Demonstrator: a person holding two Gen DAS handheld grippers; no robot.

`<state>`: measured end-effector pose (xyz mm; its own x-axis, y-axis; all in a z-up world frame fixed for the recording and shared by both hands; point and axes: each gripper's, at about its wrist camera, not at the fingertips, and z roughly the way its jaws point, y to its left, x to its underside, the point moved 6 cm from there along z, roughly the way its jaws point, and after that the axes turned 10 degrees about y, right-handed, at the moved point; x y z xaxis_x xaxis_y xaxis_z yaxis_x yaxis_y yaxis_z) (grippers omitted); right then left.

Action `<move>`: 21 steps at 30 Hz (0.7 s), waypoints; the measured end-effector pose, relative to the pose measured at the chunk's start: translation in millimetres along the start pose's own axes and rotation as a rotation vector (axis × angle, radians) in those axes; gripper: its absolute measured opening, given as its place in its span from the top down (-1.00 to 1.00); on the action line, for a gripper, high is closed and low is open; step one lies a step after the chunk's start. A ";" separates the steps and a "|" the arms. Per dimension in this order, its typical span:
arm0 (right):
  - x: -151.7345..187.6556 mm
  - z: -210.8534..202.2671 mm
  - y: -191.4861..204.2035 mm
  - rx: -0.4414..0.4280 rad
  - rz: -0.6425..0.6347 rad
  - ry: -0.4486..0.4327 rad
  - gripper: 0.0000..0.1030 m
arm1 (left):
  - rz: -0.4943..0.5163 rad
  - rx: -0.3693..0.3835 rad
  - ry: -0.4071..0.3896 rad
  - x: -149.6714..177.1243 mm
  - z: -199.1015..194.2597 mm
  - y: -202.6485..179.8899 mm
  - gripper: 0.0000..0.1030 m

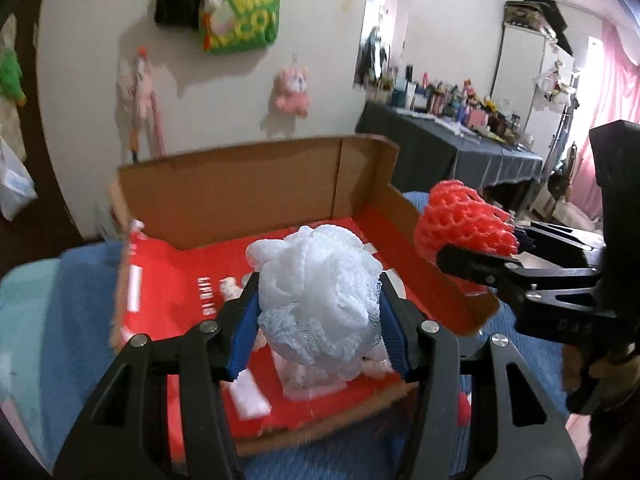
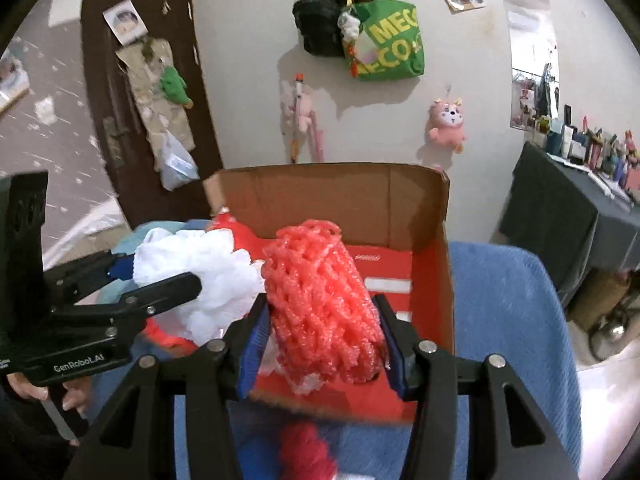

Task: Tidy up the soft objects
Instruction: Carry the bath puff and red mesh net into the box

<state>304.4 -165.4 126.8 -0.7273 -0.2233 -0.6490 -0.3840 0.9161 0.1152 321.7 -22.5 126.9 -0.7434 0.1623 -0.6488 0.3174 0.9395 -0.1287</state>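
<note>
— Claws both loaded: left claw (image 1: 318, 312) clamped on the white mesh pouf (image 1: 316, 284), right claw (image 2: 322, 330) pinching the red foam net (image 2: 320, 300).

— Both hang over the open cardboard box (image 2: 332, 196) on the blue blanket (image 2: 508, 320).

— Dropping stage, I'd say. Next: lower inside, then spread the jaws.

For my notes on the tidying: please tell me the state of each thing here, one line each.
Left gripper: shut on the white bath sponge.
Right gripper: shut on the red foam net.
Cardboard box: open, flaps up.
Blue towel: spread under the box.
</note>
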 end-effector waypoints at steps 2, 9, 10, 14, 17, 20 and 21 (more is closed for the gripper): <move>-13.1 23.6 -8.7 0.009 0.028 0.050 -0.03 | -0.026 0.022 0.043 -13.3 22.3 8.1 0.00; -25.9 92.2 -32.3 0.102 0.058 0.219 -0.03 | -0.017 -0.014 0.113 -25.6 71.6 12.5 0.00; -26.5 100.9 -34.9 0.122 0.057 0.240 -0.03 | -0.018 -0.012 0.117 -27.9 77.7 14.0 0.00; -23.5 120.6 -41.0 0.169 0.049 0.297 -0.03 | -0.040 -0.024 0.129 -31.3 96.5 22.8 0.00; -22.4 133.1 -44.5 0.172 0.073 0.339 -0.03 | -0.068 -0.019 0.138 -33.4 109.3 30.3 0.00; -22.7 144.1 -46.6 0.206 0.075 0.372 -0.03 | -0.107 0.002 0.155 -32.3 120.2 36.5 0.00; -22.6 147.4 -46.8 0.218 0.068 0.381 -0.03 | -0.116 0.010 0.162 -31.4 123.0 37.4 0.00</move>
<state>422.7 -154.1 25.2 -0.9202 -0.2291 -0.3174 -0.2284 0.9727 -0.0400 429.3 -29.4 50.2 -0.8604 0.1002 -0.4997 0.2291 0.9519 -0.2034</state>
